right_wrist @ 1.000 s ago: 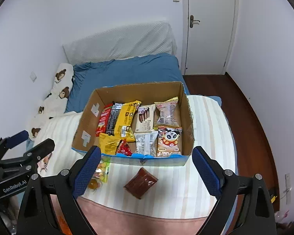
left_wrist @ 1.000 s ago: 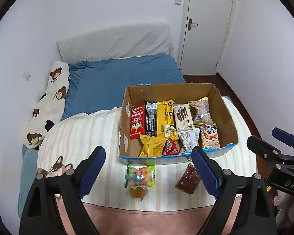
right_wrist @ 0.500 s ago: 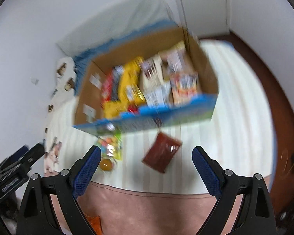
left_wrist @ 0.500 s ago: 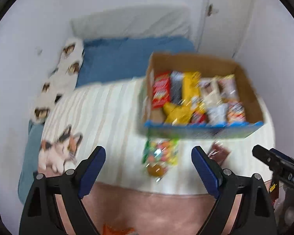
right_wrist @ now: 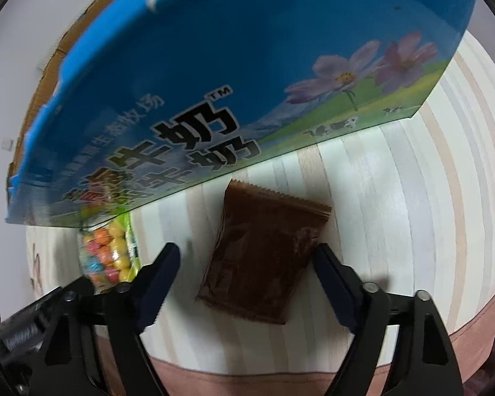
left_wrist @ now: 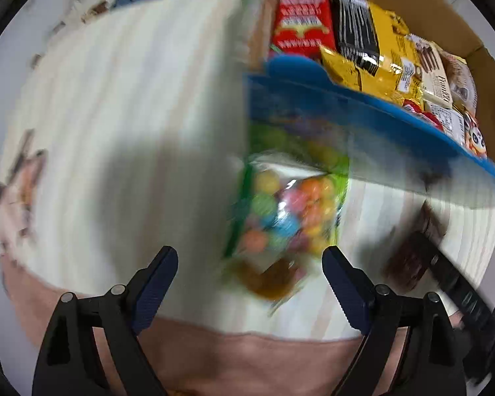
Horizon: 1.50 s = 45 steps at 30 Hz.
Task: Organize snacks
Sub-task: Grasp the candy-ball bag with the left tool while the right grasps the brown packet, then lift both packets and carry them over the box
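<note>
Brown packet flat on the striped sheet, just in front of the box, lying between the two fingers of the right gripper. Jaws wide apart, one finger off the packet's left edge, the other near its right edge; neither clearly touching, nothing held. Packet's serrated top edge pointing toward the box.

Candy bag of coloured balls beside it on the same sheet, its top end against or tucked under the box front; blurred in the left view, so cannot tell exact contact. Same bag at the left in the right view, partly behind the right gripper's left finger. Left gripper low over the sheet, jaws wide apart, empty, with the bag's lower end lying between the fingertips. Brown packet to the right in the left view, partly covered by the other gripper's dark body.

Box open-topped, cardboard inside, blue printed front with flowers, cows and black characters. Inside: snack packs packed side by side, among them a red pack, a black pack and a yellow pack.

Pink blanket edge below the sheet, nearest the cameras.
</note>
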Each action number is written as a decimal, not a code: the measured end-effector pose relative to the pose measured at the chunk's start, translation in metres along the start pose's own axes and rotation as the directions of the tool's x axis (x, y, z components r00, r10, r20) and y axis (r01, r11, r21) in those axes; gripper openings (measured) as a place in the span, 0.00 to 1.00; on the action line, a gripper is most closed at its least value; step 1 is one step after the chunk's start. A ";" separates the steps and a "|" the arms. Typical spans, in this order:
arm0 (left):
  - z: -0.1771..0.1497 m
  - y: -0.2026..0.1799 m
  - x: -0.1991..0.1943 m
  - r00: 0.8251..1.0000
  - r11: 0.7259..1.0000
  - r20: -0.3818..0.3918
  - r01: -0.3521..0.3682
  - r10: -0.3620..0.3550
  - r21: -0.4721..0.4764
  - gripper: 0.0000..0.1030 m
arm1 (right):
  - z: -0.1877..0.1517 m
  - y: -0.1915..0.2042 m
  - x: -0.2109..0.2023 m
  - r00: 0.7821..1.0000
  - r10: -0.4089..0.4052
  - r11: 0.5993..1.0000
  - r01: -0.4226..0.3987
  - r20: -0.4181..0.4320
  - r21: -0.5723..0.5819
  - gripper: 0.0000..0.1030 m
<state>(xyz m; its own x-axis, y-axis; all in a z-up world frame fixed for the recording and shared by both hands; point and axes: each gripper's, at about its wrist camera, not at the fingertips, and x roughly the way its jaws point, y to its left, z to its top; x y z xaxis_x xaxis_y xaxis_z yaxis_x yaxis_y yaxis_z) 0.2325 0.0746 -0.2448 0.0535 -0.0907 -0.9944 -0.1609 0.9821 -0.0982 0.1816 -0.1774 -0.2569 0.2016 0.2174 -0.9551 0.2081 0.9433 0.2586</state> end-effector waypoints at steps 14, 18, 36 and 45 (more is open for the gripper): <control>-0.013 -0.030 0.018 0.999 0.993 0.044 -0.019 0.014 0.116 0.62 | -0.023 -0.001 0.001 0.997 -0.078 0.985 0.076 -0.012 -0.153 0.56; -0.038 -0.026 0.001 0.998 0.994 0.057 0.006 -0.012 0.106 0.61 | -0.043 -0.013 -0.006 0.995 -0.093 0.977 0.085 -0.029 -0.198 0.54; -0.173 -0.068 0.003 0.994 0.983 -0.073 0.093 -0.083 0.157 0.61 | -0.160 -0.086 -0.016 0.988 -0.019 0.993 0.002 -0.152 -0.114 0.47; -0.166 -0.080 0.041 0.990 0.989 -0.119 0.083 -0.069 0.119 0.68 | -0.107 -0.070 0.000 0.988 -0.009 0.999 0.003 -0.154 -0.043 0.79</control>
<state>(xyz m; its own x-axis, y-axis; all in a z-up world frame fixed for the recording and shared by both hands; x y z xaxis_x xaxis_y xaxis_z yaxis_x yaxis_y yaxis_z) 0.0839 -0.0351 -0.2840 -0.0534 -0.1774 -0.9827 -0.0372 0.9838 -0.1755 0.0651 -0.2164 -0.2900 0.0497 0.2447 -0.9683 0.1673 0.9538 0.2496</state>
